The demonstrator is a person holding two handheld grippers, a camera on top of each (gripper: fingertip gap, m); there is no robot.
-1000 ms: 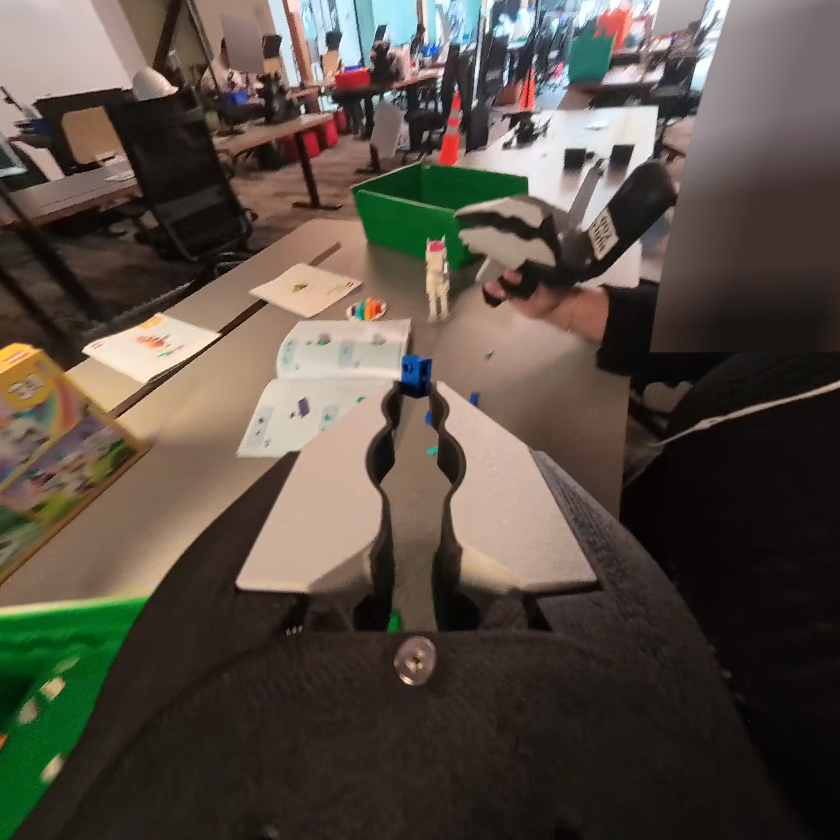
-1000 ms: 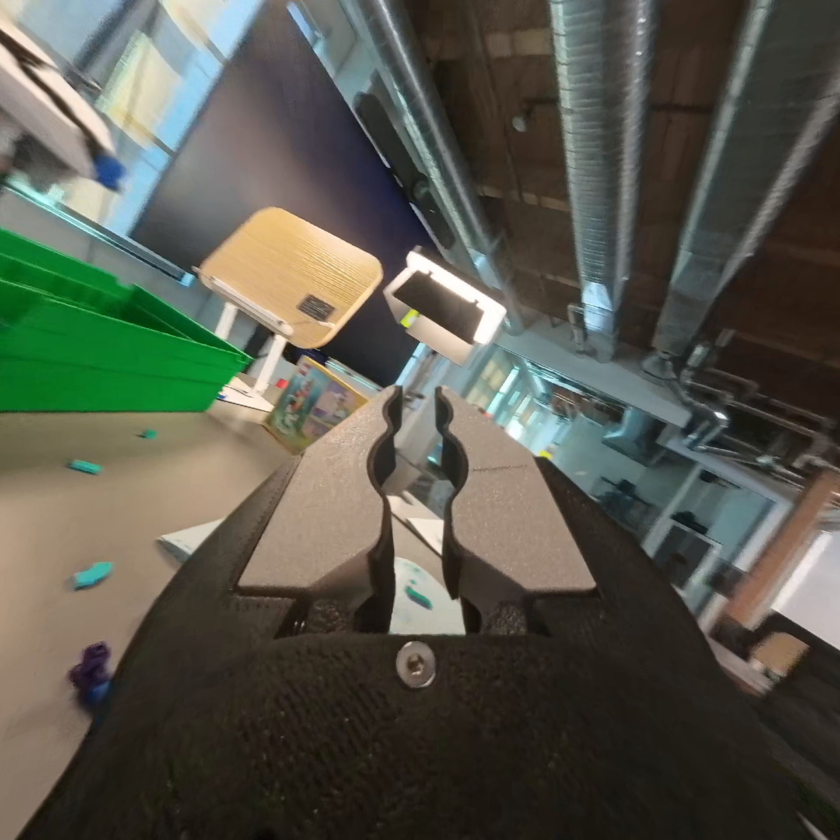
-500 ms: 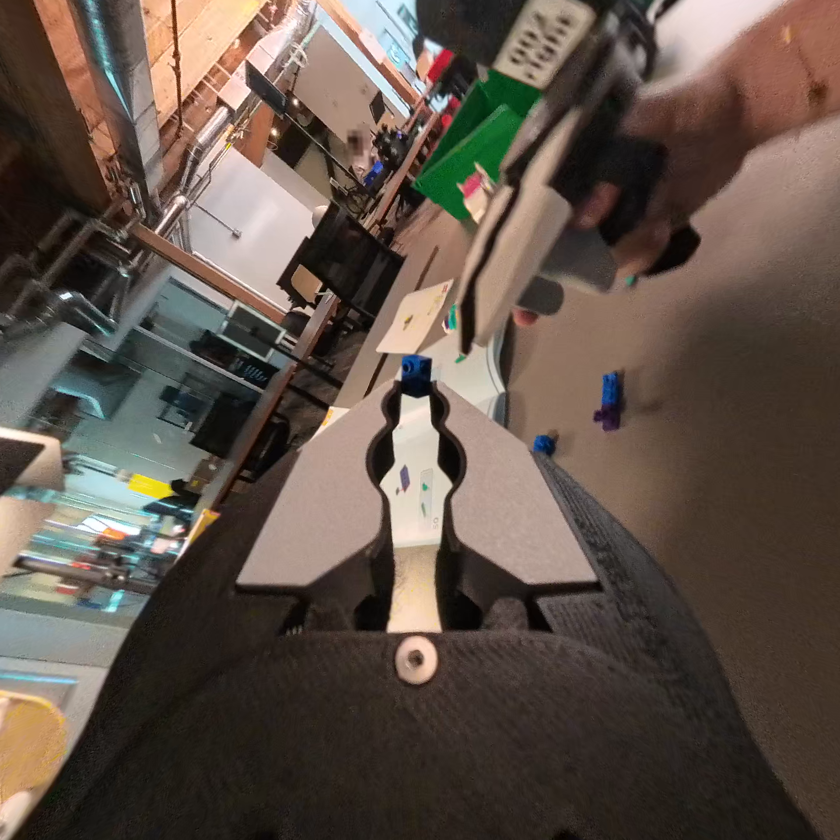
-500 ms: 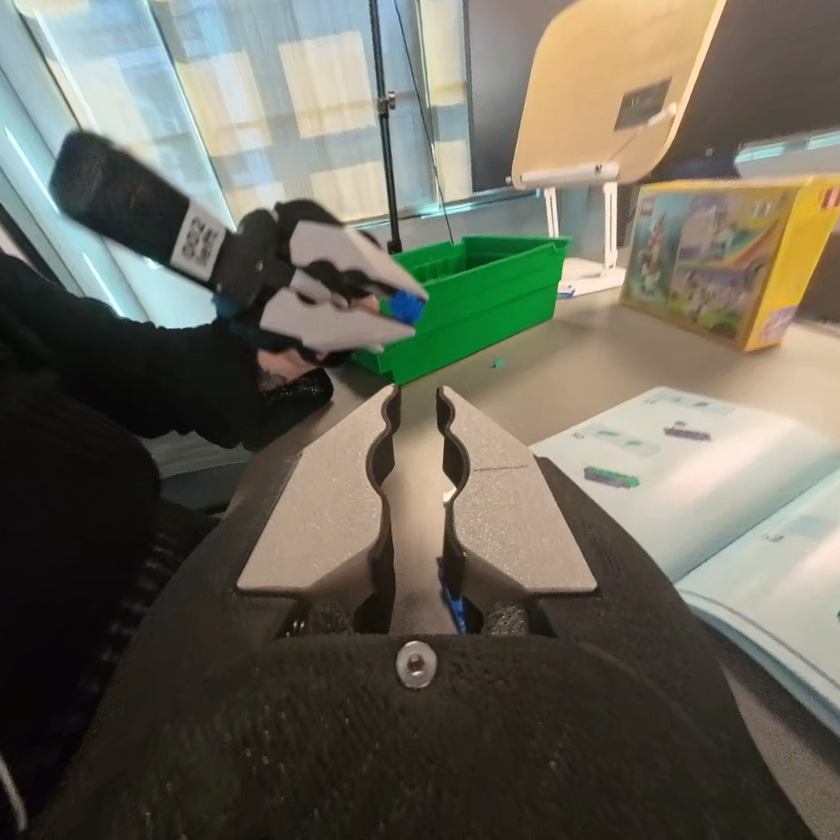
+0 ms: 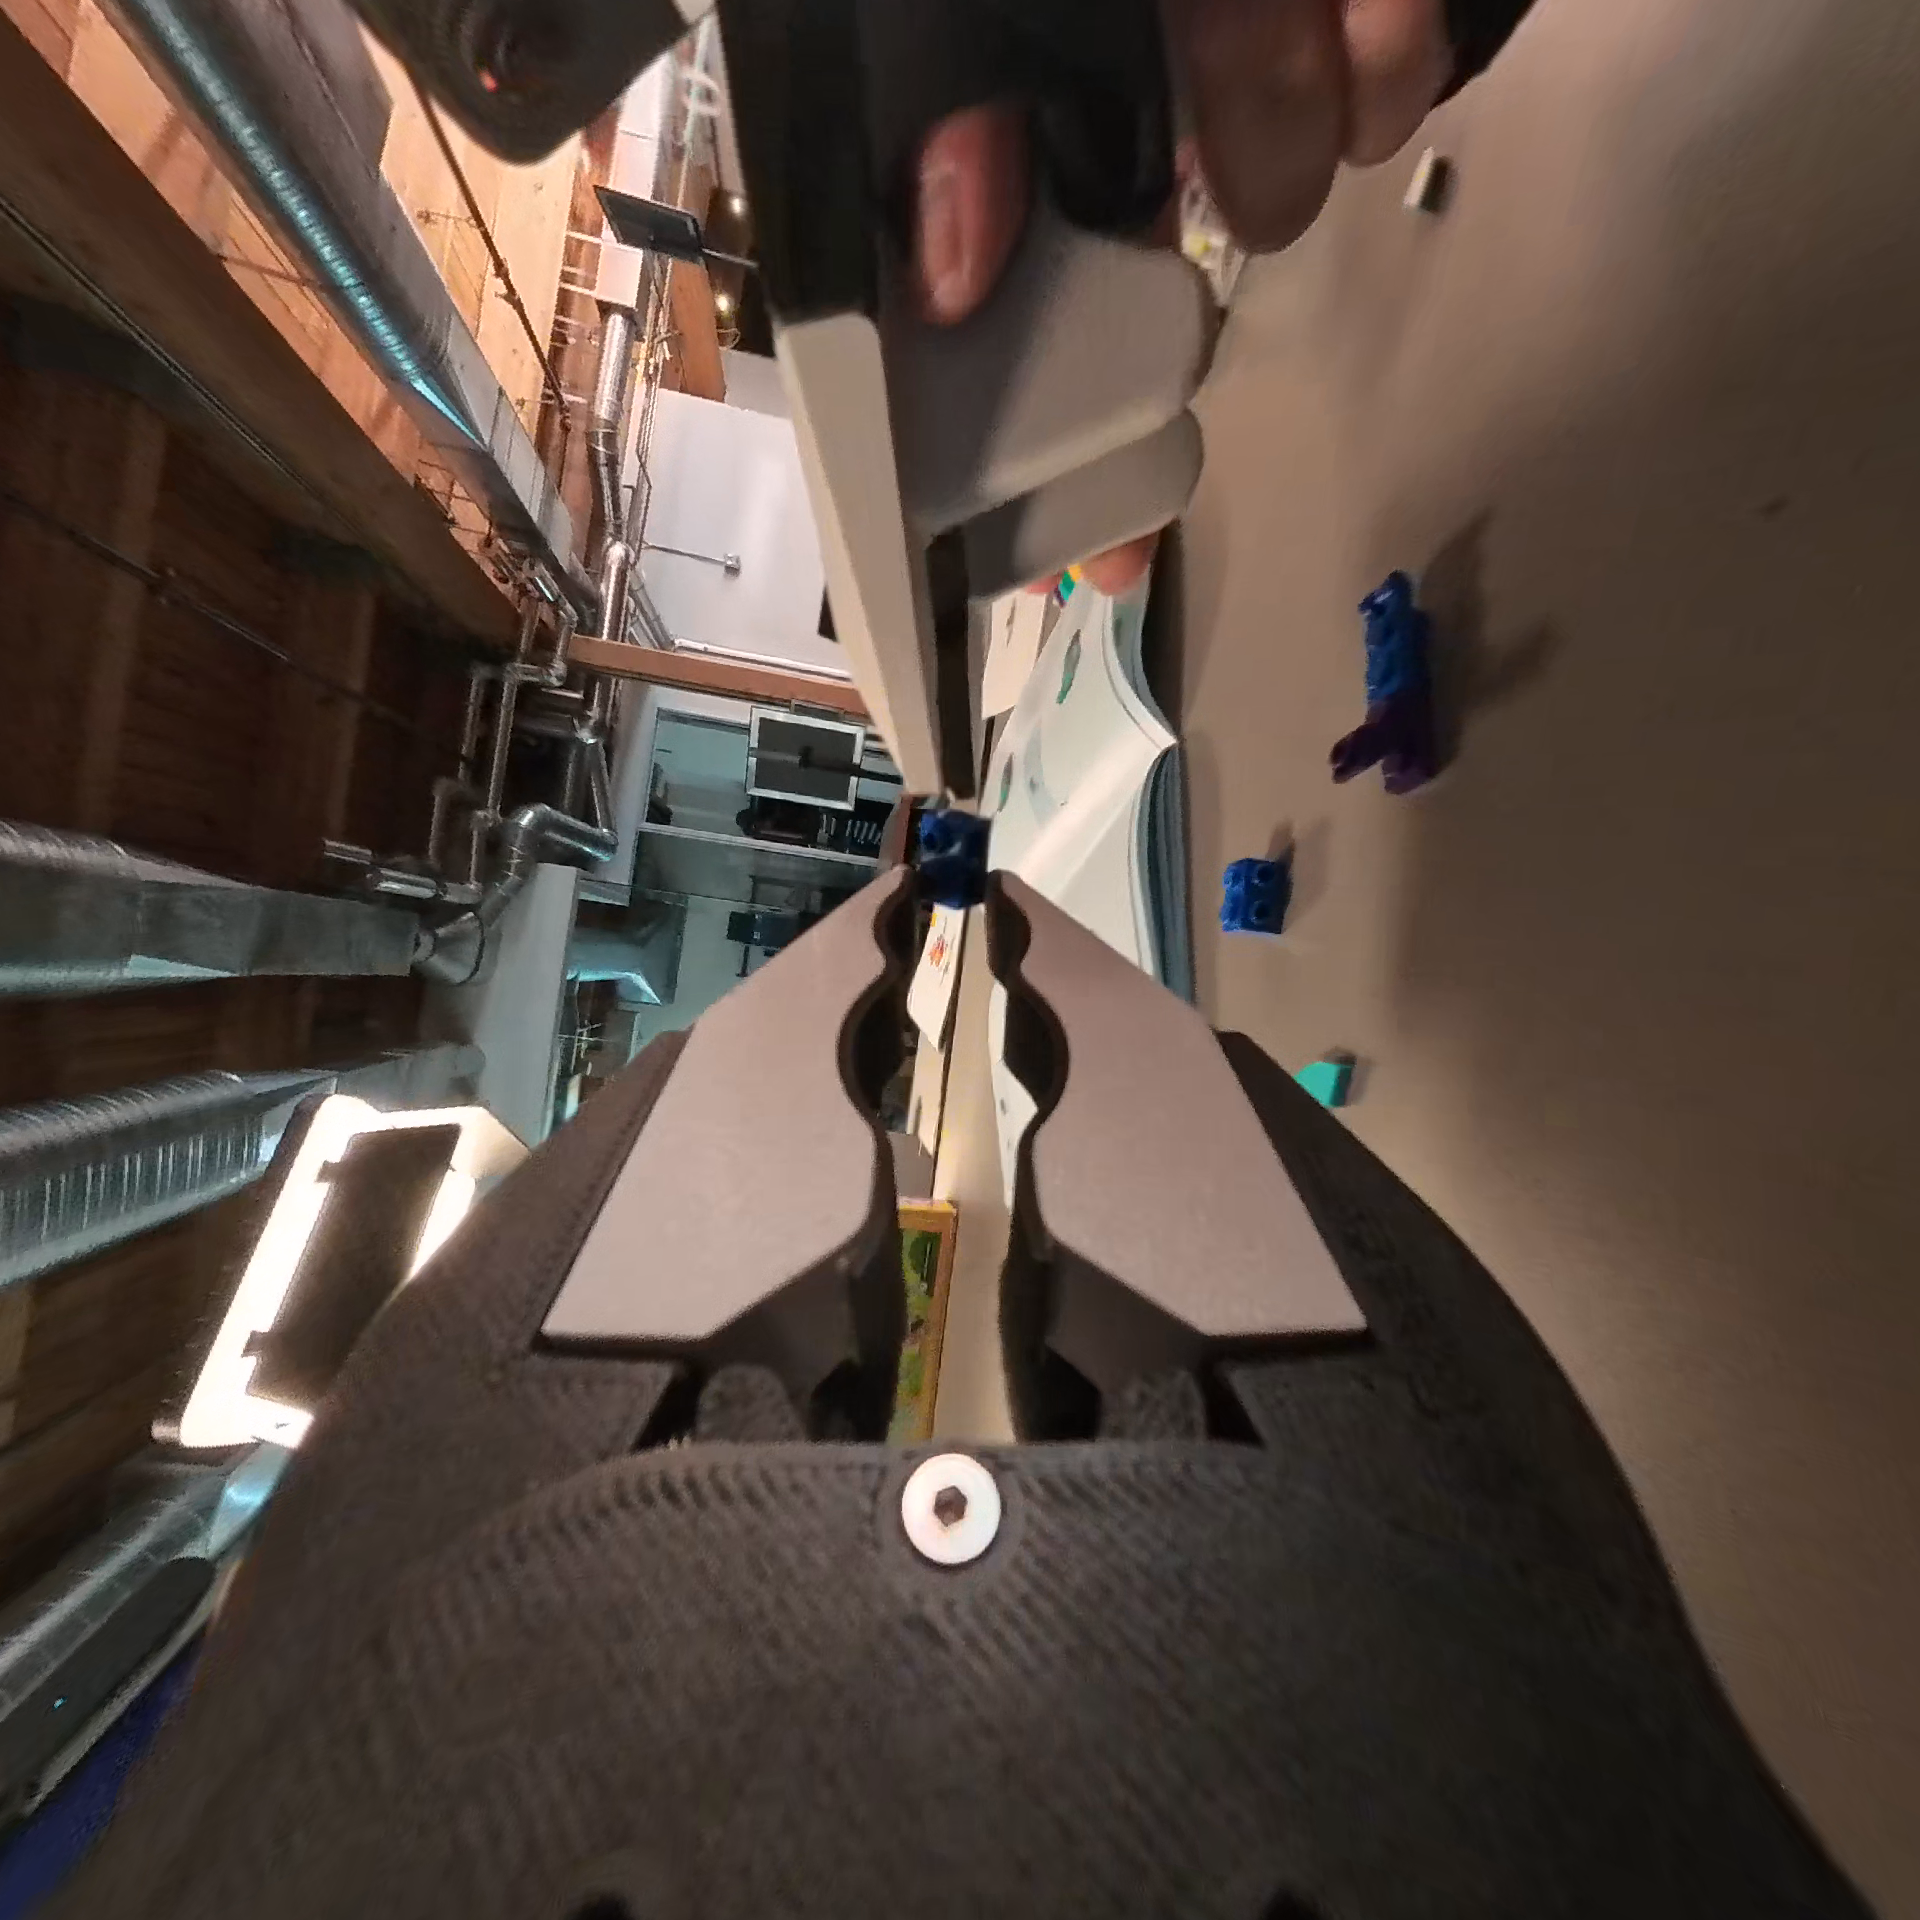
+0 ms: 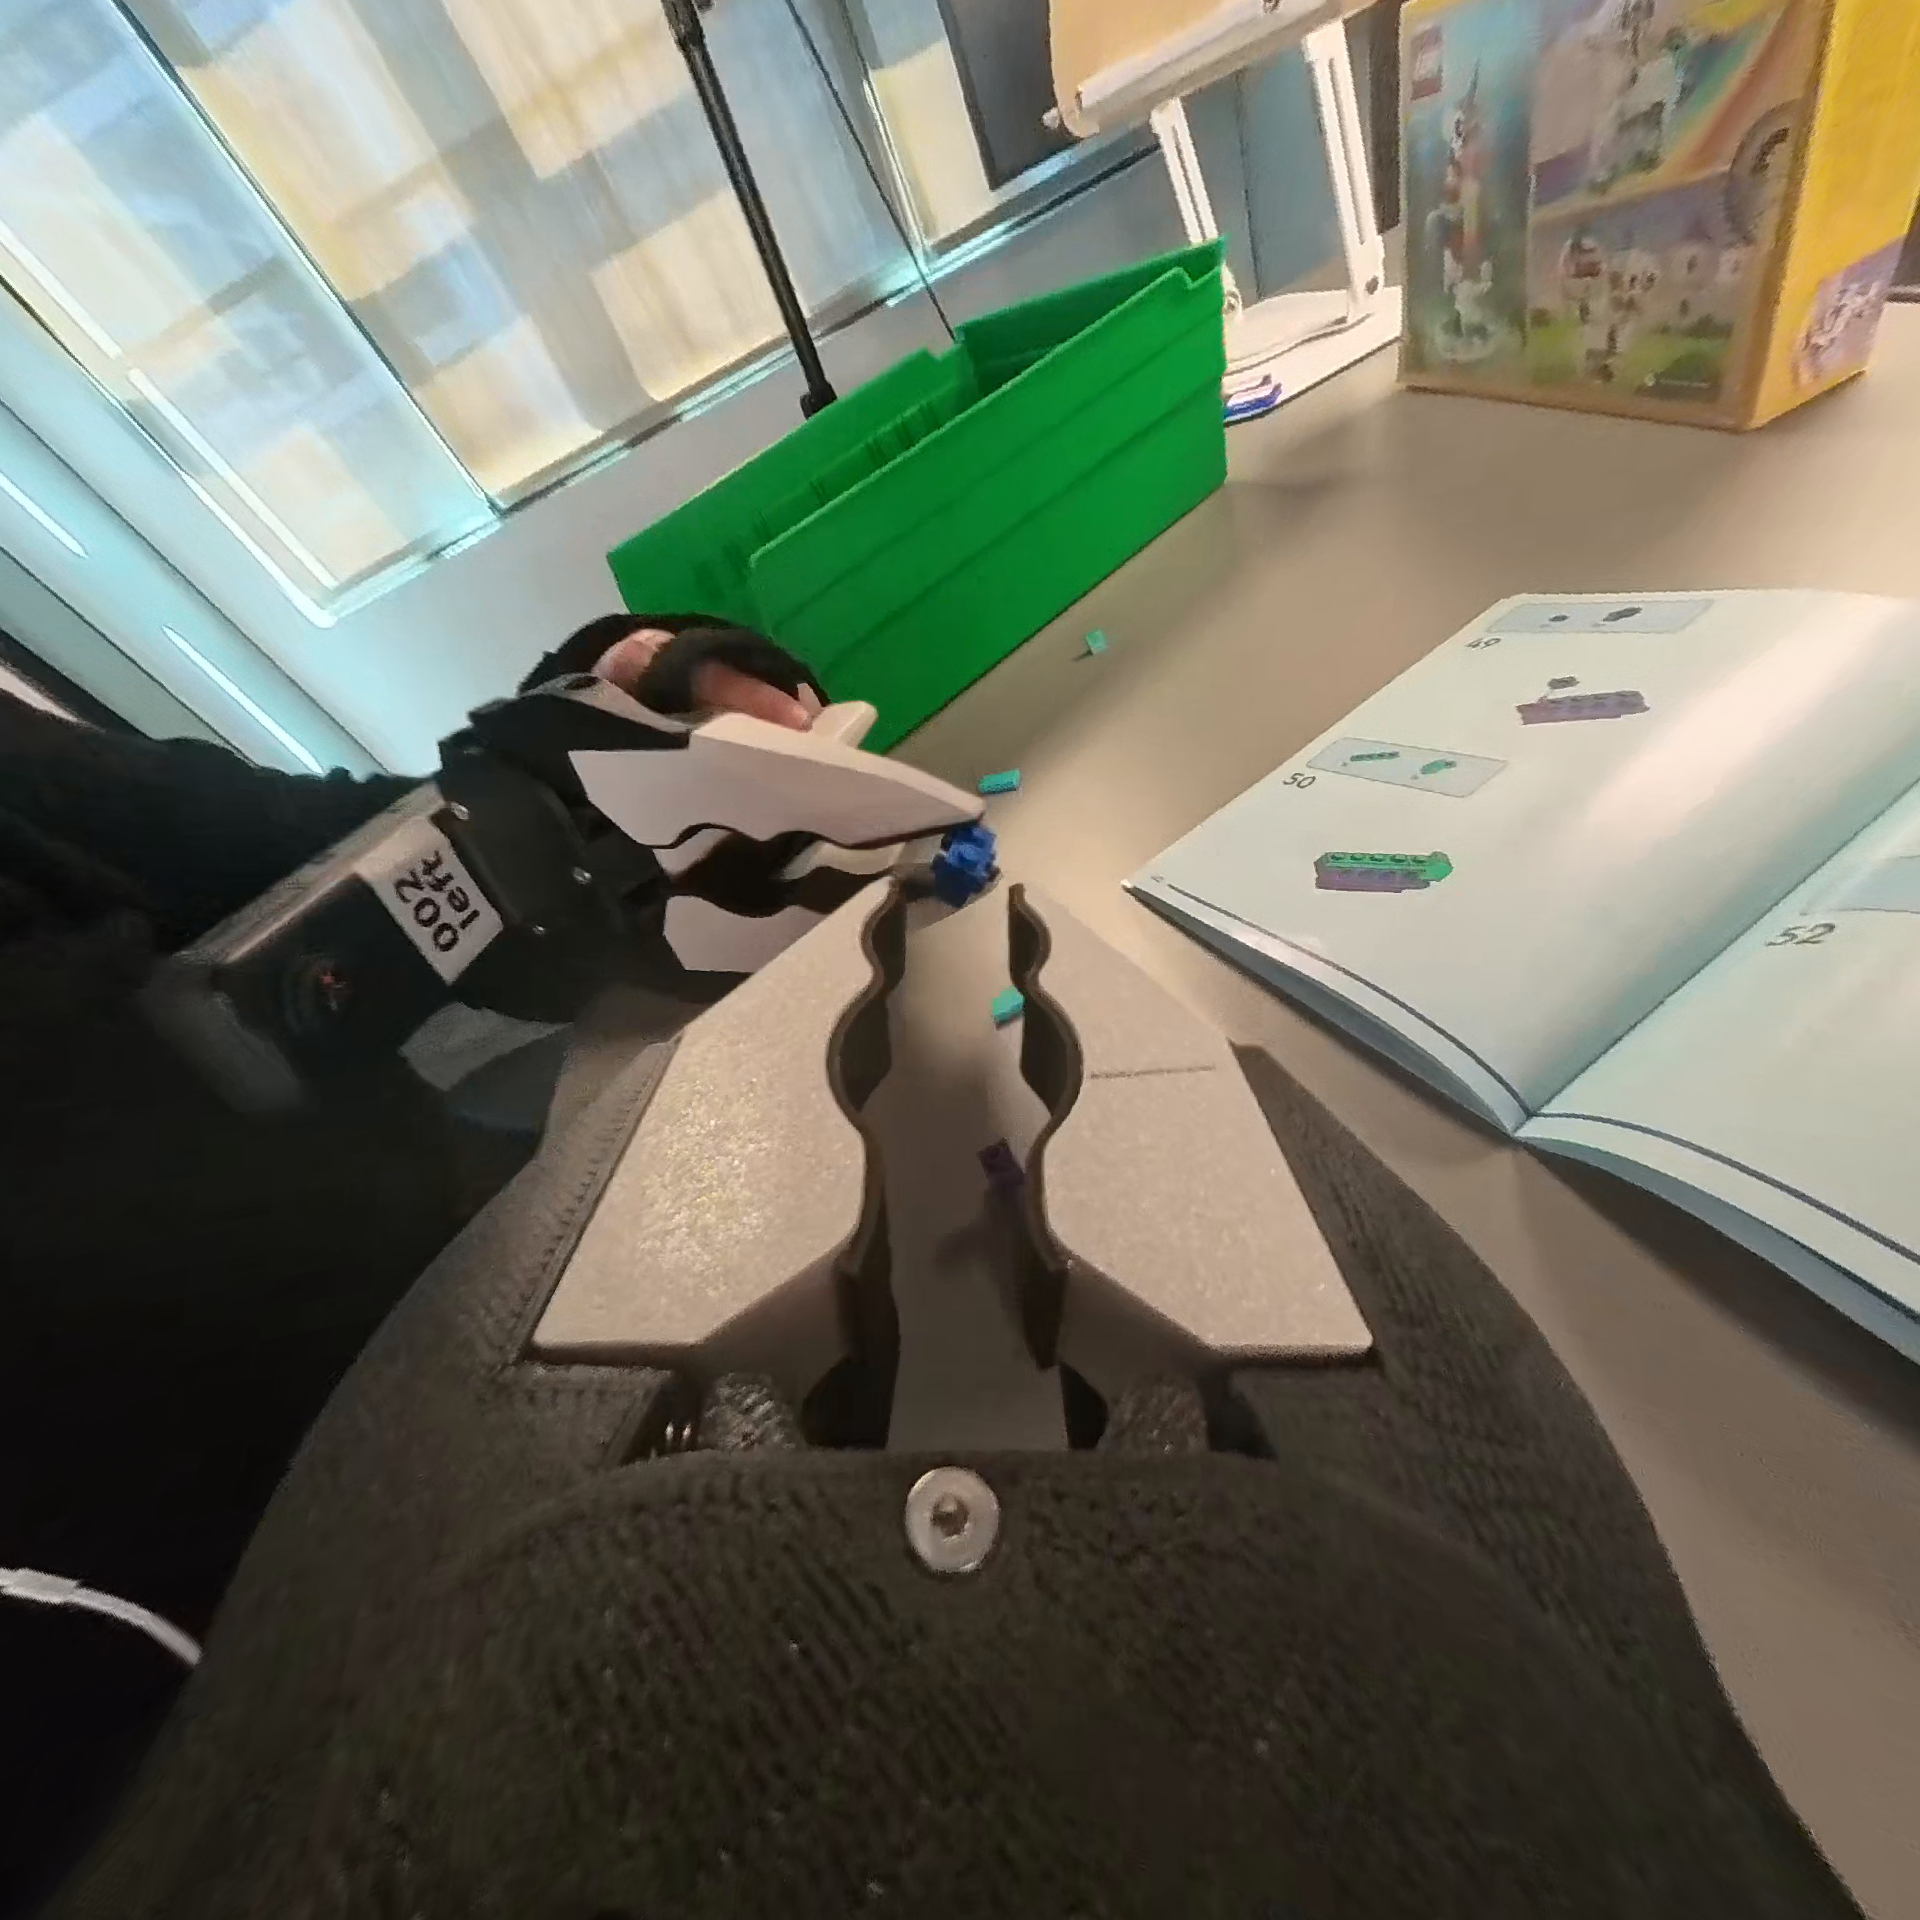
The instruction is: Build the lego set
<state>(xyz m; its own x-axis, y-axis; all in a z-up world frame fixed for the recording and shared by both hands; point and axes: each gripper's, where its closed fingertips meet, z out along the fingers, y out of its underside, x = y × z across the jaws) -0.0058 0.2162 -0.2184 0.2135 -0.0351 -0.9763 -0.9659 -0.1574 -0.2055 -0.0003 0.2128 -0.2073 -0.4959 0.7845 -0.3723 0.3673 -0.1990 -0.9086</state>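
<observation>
My left gripper [image 5: 948, 883] is shut on a small blue brick [image 5: 951, 854] at its fingertips, held above the grey table [image 5: 1662, 935] and rolled onto its side. My right gripper [image 6: 954, 896] is open by a narrow gap and holds nothing. Its tips are right up against the blue brick [image 6: 966, 860] held by the left gripper [image 6: 940, 836]. In the left wrist view the right gripper [image 5: 940, 790] comes down from above, tips just over the brick. A blue and purple assembly [image 5: 1387, 696] and a loose blue brick [image 5: 1255, 899] lie on the table.
An open instruction booklet [image 6: 1558, 831] lies to the right. A green bin [image 6: 987, 540] and the set's box [image 6: 1621, 208] stand behind. Small teal pieces [image 6: 1000, 779] and a purple piece [image 6: 1000, 1164] lie on the table near my right gripper. Left and right tips are no more than a few centimetres apart.
The left gripper rolled onto its side, still holding the blue brick. The right gripper swung from facing the ceiling down to the table and closed in on the brick.
</observation>
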